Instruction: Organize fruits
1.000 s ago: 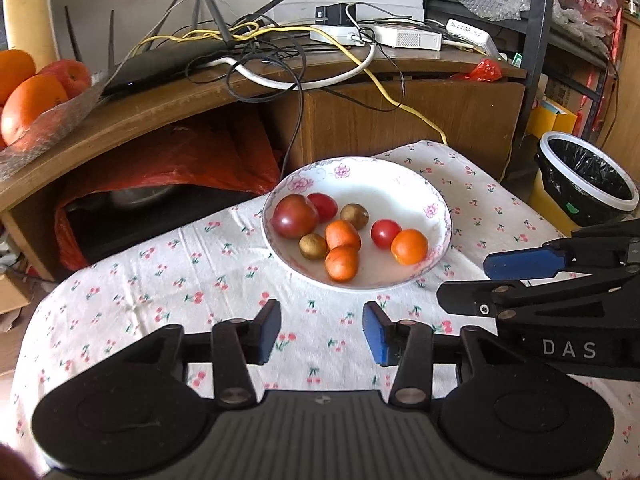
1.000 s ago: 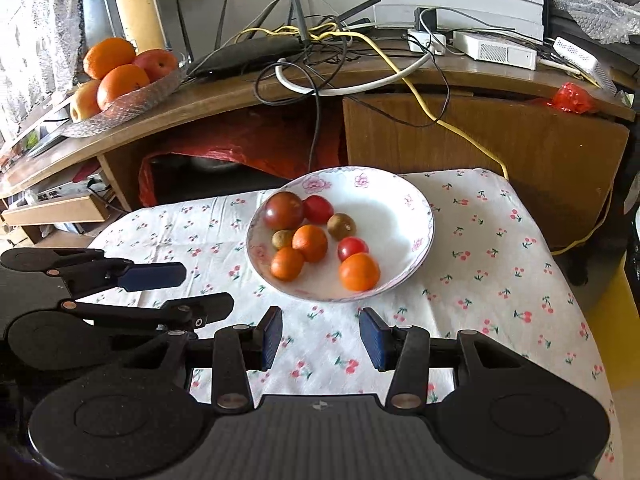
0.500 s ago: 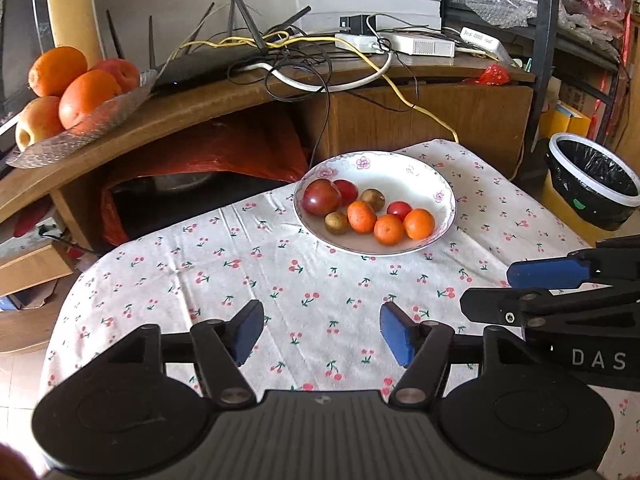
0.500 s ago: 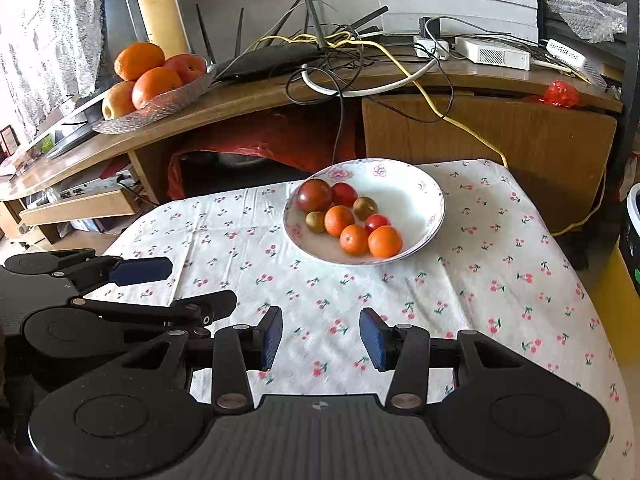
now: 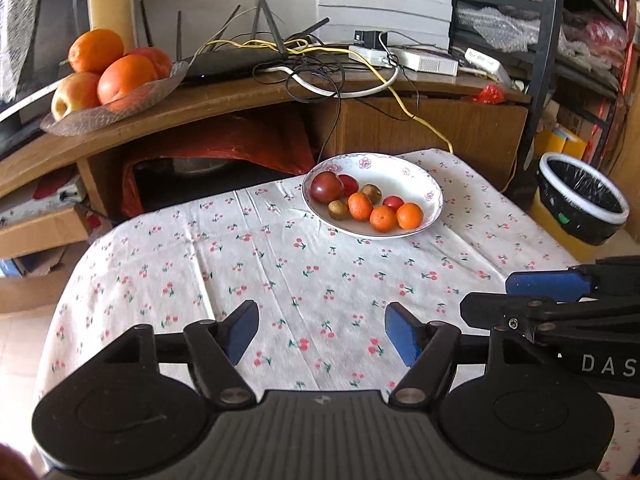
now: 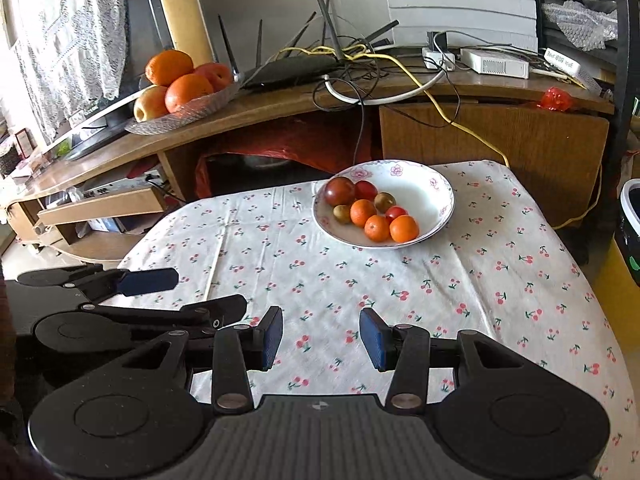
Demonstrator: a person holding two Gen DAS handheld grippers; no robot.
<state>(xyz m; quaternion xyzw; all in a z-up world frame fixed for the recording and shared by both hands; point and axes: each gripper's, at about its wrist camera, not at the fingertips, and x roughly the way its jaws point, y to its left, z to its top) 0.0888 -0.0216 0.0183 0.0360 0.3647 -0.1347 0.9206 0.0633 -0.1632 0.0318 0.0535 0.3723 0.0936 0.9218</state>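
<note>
Black bin [image 5: 582,200] cut off at right (right wrist view), small brown fruits [image 6: 385,200] unidentifiable

Black grippers [image 5: 320,332], blue pads [image 5: 402,338], "DAS" mark.

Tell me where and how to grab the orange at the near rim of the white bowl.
Take that orange across its widest middle, coming down from above with the right gripper, whose jaws are open. It is round, so only the widest part gives the pads purchase. Another orange touches its left side and the bowl rim is close in front, so probably set the fingers front to back.
</note>
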